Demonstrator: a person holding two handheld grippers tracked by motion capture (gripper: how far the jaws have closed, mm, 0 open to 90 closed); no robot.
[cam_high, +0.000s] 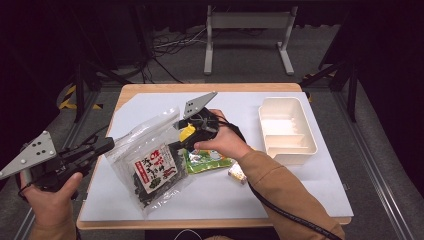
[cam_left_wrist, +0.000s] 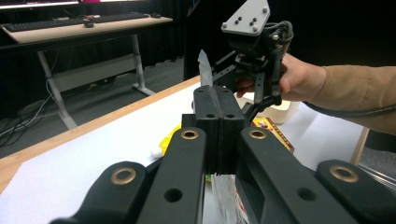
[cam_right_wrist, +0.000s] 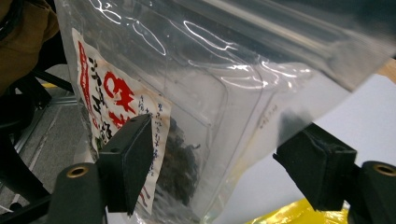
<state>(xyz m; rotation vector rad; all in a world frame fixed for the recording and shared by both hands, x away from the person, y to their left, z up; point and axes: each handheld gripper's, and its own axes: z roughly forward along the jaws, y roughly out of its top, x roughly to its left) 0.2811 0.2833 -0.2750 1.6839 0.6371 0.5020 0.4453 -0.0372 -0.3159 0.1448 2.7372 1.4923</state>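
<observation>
A dark room with black walls; grey carpeted floor (cam_high: 240, 65), loose cables (cam_high: 172, 42), a white desk frame (cam_high: 247, 30), a keyboard-topped desk (cam_left_wrist: 88, 25) behind

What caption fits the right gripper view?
Open right gripper straddling a clear seaweed bag.

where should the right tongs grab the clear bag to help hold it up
Probably the bag's free top edge nearest the right tongs, coming in level from the side. The left tongs already pinch the opposite edge, so the film hangs upright and flat, thin enough for open jaws to straddle; the heavy dark contents sit low.
</observation>
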